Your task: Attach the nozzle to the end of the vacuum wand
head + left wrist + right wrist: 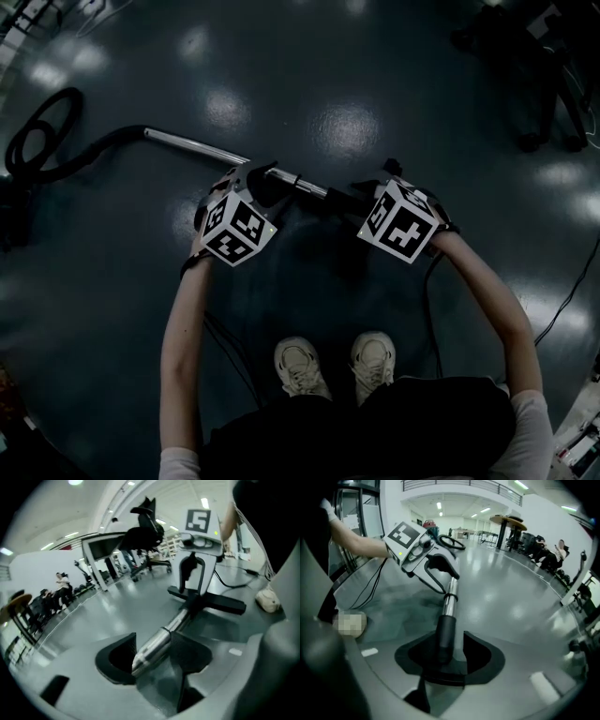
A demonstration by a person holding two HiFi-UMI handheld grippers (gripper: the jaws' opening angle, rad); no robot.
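The shiny vacuum wand [197, 145] runs from a black hose [56, 167] at the left toward my hands. My left gripper [267, 183] is around it. In the left gripper view the wand [161, 637] lies slanted between the jaws of my left gripper [153, 654], against the right pad, with a gap at the left pad's tip. The black nozzle [211, 603] sits on the wand's far end. My right gripper [450, 651] is shut on the nozzle's black neck [445, 634], which joins the wand [450, 603]. In the head view my right gripper [354, 197] hides most of the nozzle.
The person's two shoes [300, 367] stand just behind the grippers on the glossy dark floor. Cables [562, 300] trail at the right. Dark chair legs [544, 84] stand at the top right. An office chair [146, 527] and seated people [551, 555] are farther off.
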